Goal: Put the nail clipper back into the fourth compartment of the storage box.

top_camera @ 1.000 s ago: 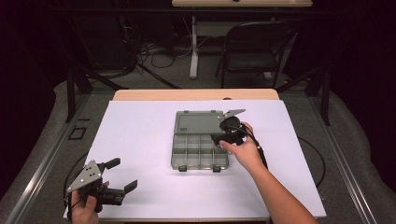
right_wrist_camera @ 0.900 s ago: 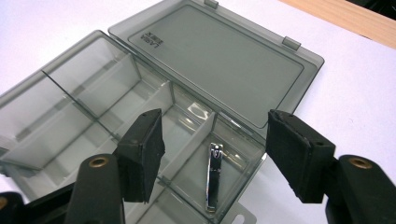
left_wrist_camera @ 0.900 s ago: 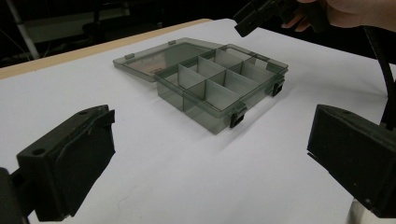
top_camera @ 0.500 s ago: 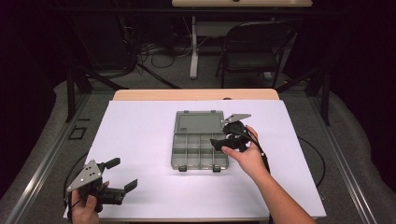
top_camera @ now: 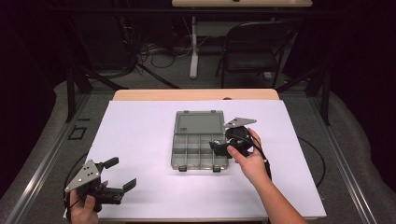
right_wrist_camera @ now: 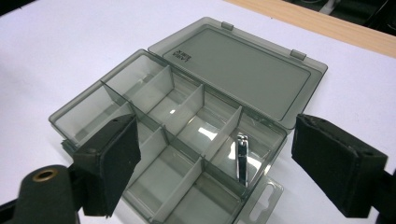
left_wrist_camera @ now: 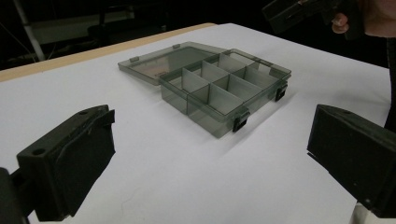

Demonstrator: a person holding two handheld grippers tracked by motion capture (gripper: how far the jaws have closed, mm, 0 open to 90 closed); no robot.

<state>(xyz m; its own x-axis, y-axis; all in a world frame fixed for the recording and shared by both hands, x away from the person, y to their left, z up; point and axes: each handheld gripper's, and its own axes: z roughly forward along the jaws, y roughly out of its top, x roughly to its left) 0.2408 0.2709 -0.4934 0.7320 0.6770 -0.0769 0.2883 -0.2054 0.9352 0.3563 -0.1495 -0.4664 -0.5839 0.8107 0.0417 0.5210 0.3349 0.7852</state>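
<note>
An open smoky-grey compartment box [top_camera: 196,151] lies mid-table with its lid [top_camera: 199,123] flat behind it. My right gripper [top_camera: 220,147] hovers over the box's right end, jaws open and holding nothing. In the right gripper view a metal nail clipper [right_wrist_camera: 243,158] lies in an end compartment on the lid side, between and below the open jaws of that gripper [right_wrist_camera: 219,163]. My left gripper [top_camera: 120,174] stands open and empty near the front left corner. From the left gripper [left_wrist_camera: 210,158] I see the box [left_wrist_camera: 219,88] ahead.
A clear plastic blister pack [right_wrist_camera: 264,200] lies against the box's near end. A white sheet [top_camera: 140,135] covers the table, with a wooden strip [top_camera: 196,94] along the far edge. A folding chair [top_camera: 252,51] and cables stand beyond the table.
My right gripper has drifted from beside the lid toward the person, to the box's right end. The left gripper has barely moved.
</note>
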